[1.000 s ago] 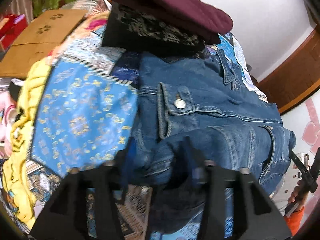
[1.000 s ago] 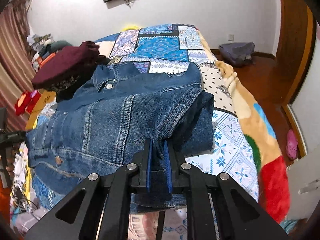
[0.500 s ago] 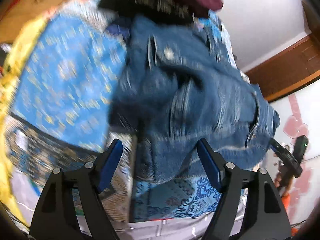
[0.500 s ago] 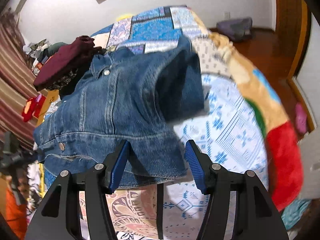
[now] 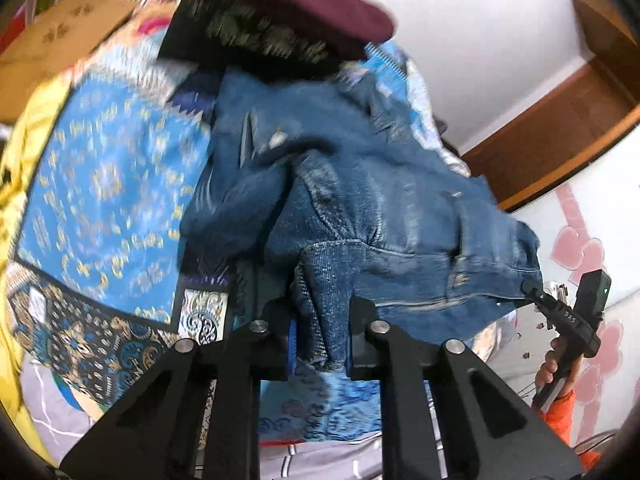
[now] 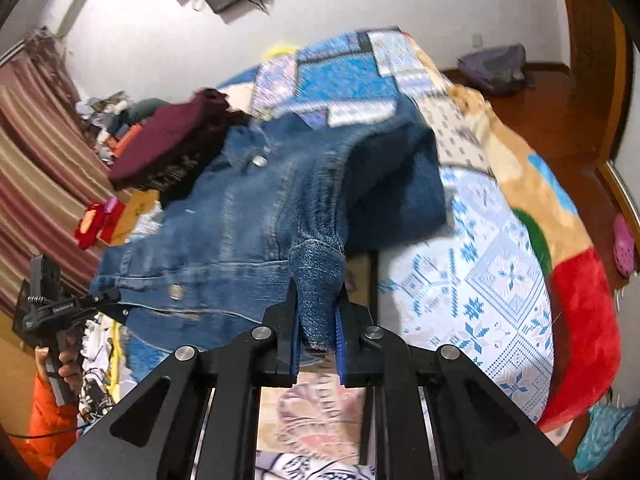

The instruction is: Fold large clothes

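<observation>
A blue denim jacket (image 5: pixel 384 200) lies on the patterned bedspread (image 5: pixel 104 184), its near hem lifted. My left gripper (image 5: pixel 320 340) is shut on a bunched fold of the jacket's hem. My right gripper (image 6: pixel 318 336) is shut on the other corner of the jacket (image 6: pixel 256 224), pinching a fold of denim between its blue pads (image 6: pixel 341 352). The right gripper also shows at the jacket's far corner in the left wrist view (image 5: pixel 560 312), and the left gripper shows in the right wrist view (image 6: pixel 100 304). Both views are motion-blurred.
A maroon garment (image 5: pixel 288 4) lies on a black patterned one (image 5: pixel 248 40) beyond the jacket's collar. A fleece blanket (image 6: pixel 576 280) in tan, green and red hangs over the bed's right side. A cardboard box (image 5: pixel 60 44) sits left of the bed.
Both grippers let go of the folded jacket and opened half a second ago. Now both have shut on the jacket's near hem corners and lifted them.
</observation>
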Tool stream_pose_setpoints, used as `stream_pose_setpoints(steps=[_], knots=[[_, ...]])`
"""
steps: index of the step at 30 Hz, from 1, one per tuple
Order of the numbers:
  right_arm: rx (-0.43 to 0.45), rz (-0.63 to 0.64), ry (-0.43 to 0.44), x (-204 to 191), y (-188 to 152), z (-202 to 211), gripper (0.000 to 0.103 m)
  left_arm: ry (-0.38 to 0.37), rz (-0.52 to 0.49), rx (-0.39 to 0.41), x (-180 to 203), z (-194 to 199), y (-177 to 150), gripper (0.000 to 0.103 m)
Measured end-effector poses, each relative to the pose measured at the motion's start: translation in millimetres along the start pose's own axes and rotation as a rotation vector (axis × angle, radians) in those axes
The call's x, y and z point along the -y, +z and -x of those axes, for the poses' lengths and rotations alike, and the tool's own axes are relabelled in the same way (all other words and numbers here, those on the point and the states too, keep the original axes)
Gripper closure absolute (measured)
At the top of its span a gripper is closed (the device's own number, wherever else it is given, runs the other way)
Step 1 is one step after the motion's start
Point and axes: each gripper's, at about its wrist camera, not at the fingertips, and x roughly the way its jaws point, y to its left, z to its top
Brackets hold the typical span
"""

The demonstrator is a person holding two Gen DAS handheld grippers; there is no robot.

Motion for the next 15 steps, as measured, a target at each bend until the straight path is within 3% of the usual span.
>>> stream_pose_setpoints(steps=[8, 12, 15], knots=[[0.168, 0.124, 0.061, -48.2, 38.7, 51.1, 0.093, -0.07, -0.119, 0.185, 50.3, 68.5, 28.0, 0.094], [0.258, 0.196, 0.061, -68.5, 65.0, 72.0, 0.093, -0.099, -0.119, 0.293, 65.9, 92.6, 54.7, 0.094], [0.303, 0.222, 0.037, -73.7, 87.6, 72.6, 0.093, -0.103, -0.087, 0.327, 62.6, 93.3, 76.1, 0.094]])
